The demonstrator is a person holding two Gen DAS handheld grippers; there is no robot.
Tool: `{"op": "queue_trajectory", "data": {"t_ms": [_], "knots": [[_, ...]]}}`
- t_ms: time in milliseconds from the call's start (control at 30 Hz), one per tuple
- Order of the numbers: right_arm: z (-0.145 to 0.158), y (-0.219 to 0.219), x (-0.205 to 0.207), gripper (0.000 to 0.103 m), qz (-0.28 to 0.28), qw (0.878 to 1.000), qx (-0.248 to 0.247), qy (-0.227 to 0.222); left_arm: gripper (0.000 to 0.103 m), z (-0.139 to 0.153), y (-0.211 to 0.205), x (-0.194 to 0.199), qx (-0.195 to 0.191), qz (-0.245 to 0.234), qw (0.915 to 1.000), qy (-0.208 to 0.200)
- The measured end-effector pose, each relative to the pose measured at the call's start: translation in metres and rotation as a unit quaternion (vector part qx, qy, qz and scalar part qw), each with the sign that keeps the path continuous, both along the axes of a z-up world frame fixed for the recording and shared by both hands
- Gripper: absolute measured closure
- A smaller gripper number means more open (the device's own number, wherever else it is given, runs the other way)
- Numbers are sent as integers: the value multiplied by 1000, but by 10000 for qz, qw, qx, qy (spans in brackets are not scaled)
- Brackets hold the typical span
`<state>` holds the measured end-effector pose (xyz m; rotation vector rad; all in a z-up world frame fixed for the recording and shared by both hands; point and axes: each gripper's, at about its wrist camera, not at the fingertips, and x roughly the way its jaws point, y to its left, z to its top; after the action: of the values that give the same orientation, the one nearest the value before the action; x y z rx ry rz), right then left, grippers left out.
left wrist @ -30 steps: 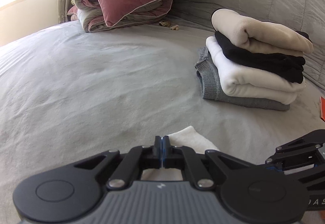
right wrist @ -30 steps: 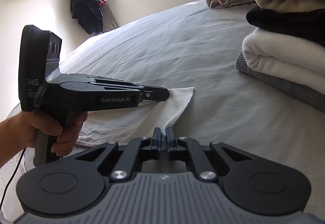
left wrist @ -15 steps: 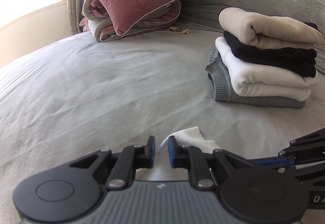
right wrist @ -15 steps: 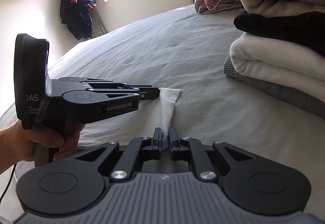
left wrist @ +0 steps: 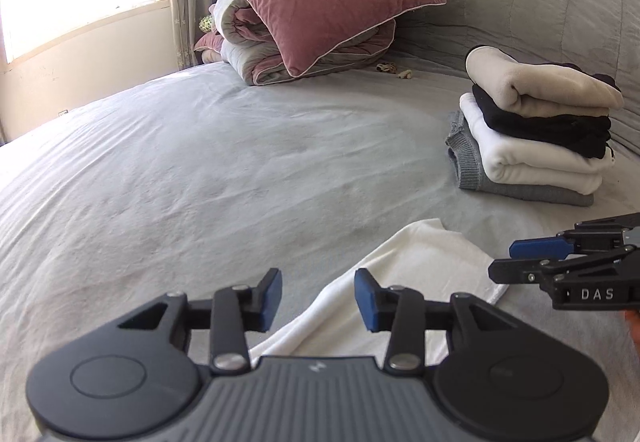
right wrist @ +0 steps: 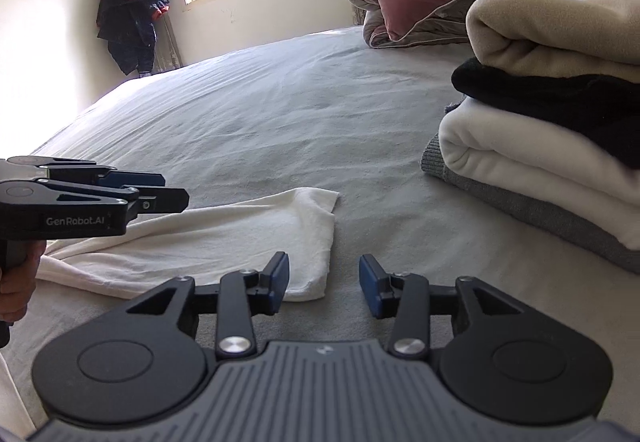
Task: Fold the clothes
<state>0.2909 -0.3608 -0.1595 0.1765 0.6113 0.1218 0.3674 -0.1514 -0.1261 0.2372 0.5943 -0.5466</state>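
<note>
The white garment [right wrist: 240, 238] lies flat on the grey bed [left wrist: 200, 169], just short of the stack of folded clothes [left wrist: 536, 133]. Both grippers have just been opening: the left gripper [left wrist: 318, 300] and the right gripper [right wrist: 324, 282] stand with fingers released, nothing pinched between them, cloth lying below. The fold looks laid, so the step in hand is likely letting go cleanly. To do it well, each should lift straight away without snagging the hem, then smooth the near corner, which sits slightly rumpled, before the next fold.
</note>
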Motion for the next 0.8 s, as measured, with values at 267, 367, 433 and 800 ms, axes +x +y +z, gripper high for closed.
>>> {"op": "queue_trajectory", "data": {"t_ms": [267,367,433,800], "knots": [[18,22,-6,60,-32,9998,178,38,55,17,88,-12,42,488,9988,-1],[27,39,-3,60,81,9998,161,55,53,20,120,-15,29,682,9977,13],[33,52,0,60,141,9998,130,76,51,21,139,-17,-2,784,9969,16],[55,134,23,60,753,9971,75,-35,47,21,250,-31,-62,1550,9878,114]]}}
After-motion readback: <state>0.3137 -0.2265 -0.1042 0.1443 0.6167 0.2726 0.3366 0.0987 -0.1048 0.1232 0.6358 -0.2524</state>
